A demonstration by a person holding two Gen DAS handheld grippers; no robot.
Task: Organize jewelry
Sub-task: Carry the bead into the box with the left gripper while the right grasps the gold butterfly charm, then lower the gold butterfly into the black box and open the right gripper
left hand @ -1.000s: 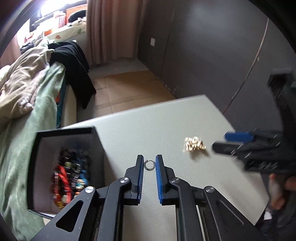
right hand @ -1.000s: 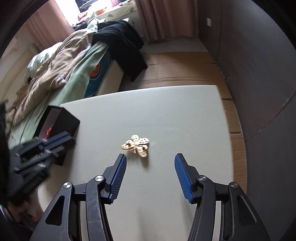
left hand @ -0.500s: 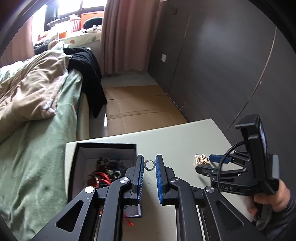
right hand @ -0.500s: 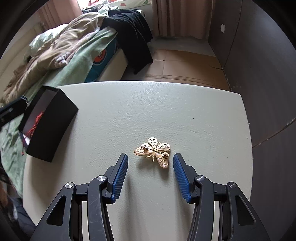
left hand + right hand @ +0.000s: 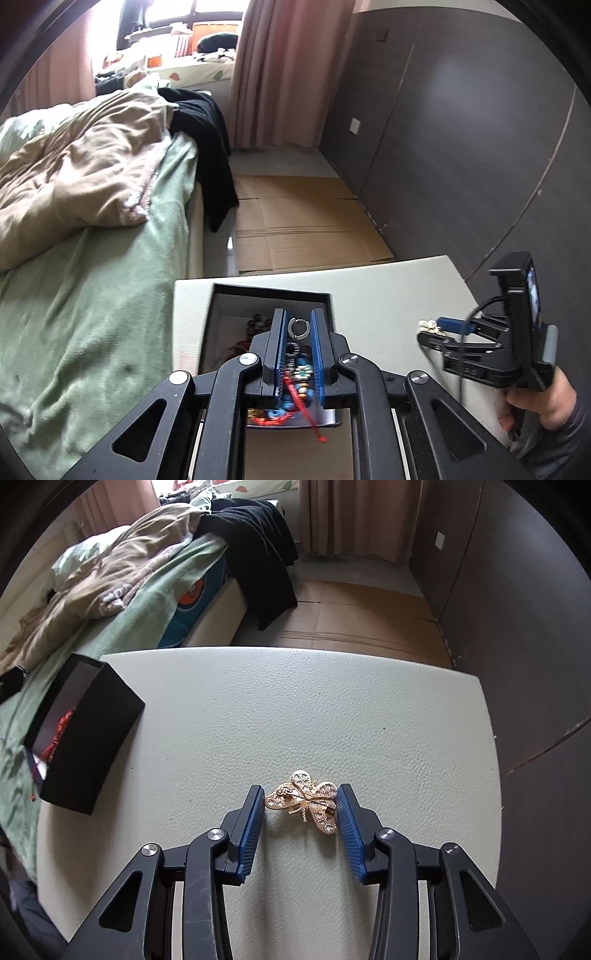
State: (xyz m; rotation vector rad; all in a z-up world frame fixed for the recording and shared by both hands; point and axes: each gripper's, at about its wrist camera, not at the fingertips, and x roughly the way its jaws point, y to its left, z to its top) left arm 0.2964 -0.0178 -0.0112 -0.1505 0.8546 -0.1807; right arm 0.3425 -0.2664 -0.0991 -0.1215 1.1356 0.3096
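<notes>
My left gripper point(image 5: 298, 314) is shut on a small silver ring point(image 5: 299, 328), held upright between its blue pads. It hangs over the open black box point(image 5: 269, 290) of beaded jewelry at the table's left edge. The same box point(image 5: 92, 738) shows at the left in the right wrist view. A gold butterfly brooch point(image 5: 306, 801) lies pin side up on the pale table point(image 5: 295, 701). My right gripper point(image 5: 299, 794) straddles it. Its jaws are closing and the pads meet the wing tips on both sides. The left wrist view also shows the right gripper point(image 5: 430, 330) at the brooch point(image 5: 426, 325).
A person's hand point(image 5: 535, 402) holds the right gripper's handle. A bed point(image 5: 92, 221) with green and tan covers and a black garment stands left of the table. Flattened cardboard point(image 5: 295, 221) covers the floor beyond. Dark wall panels point(image 5: 461, 147) run along the right.
My left gripper carried the ring left from the bare table to above the box. The right gripper moved up to the brooch and its jaws narrowed around it.
</notes>
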